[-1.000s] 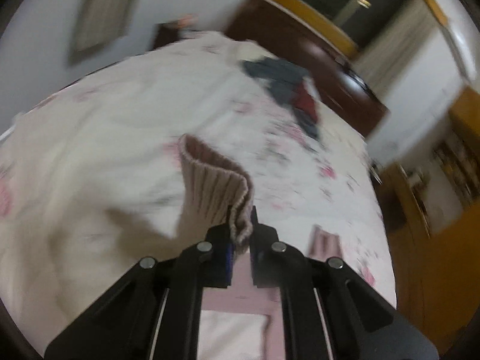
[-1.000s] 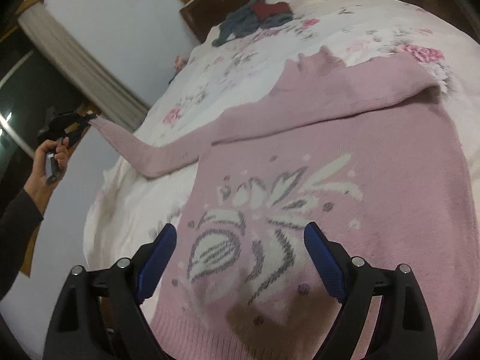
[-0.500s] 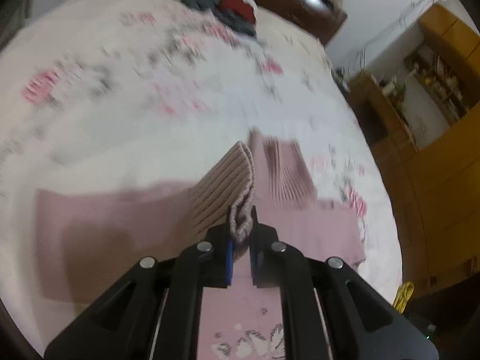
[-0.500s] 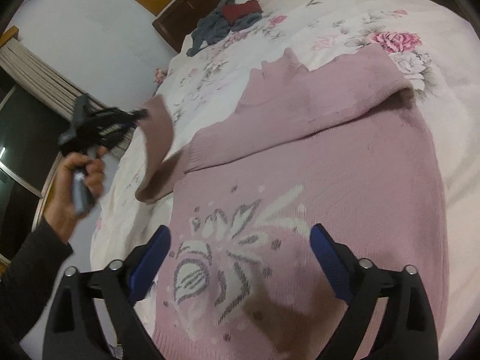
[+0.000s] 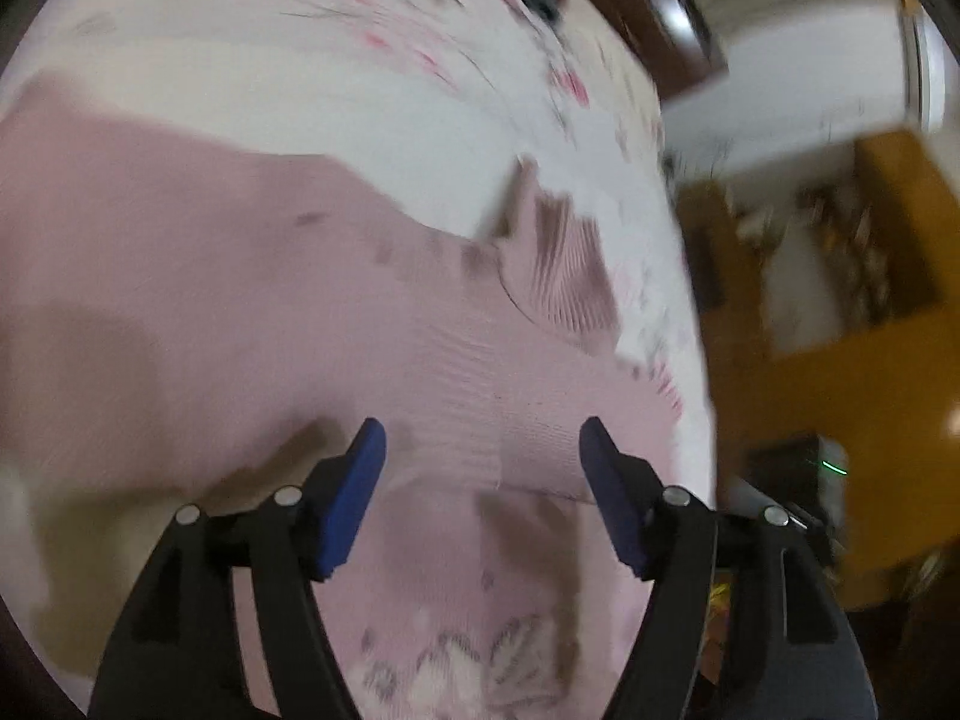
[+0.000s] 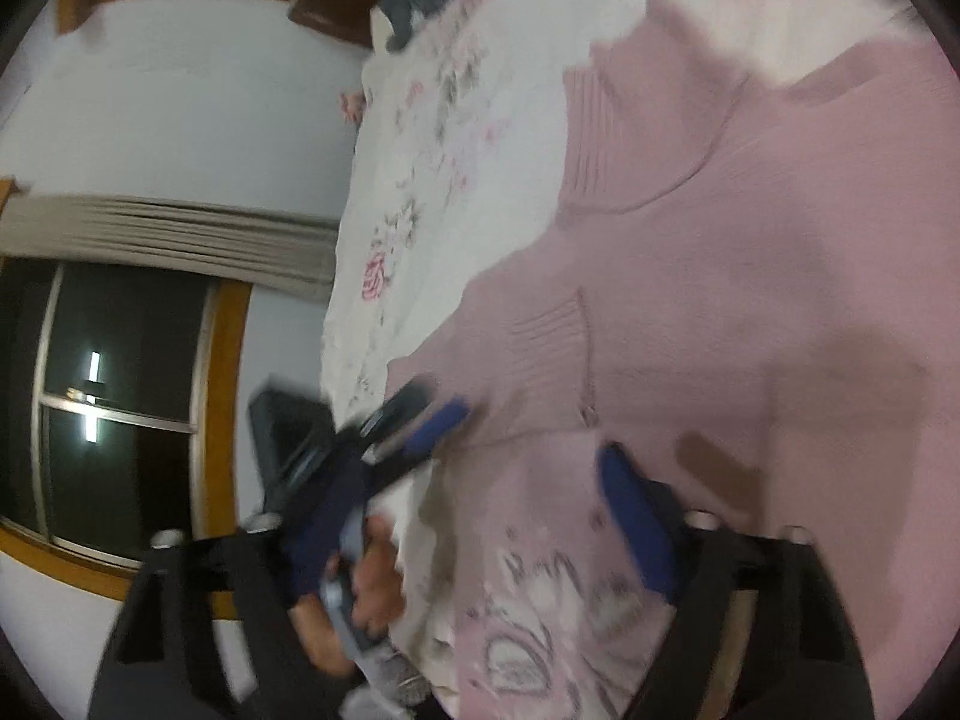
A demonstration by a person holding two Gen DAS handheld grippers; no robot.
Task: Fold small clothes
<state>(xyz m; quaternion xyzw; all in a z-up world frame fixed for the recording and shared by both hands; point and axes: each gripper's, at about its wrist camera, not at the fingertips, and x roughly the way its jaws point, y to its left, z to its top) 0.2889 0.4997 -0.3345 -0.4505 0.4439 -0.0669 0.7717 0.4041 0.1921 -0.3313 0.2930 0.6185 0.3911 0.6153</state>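
The left gripper (image 5: 480, 450) has let go of the cuff (image 6: 558, 324) and now gapes empty; that sleeve lies folded across the pink sweater (image 5: 240, 300) on the bed (image 6: 420, 138), near its side edge. The right gripper (image 6: 522, 492) hovers, jaws still wide.
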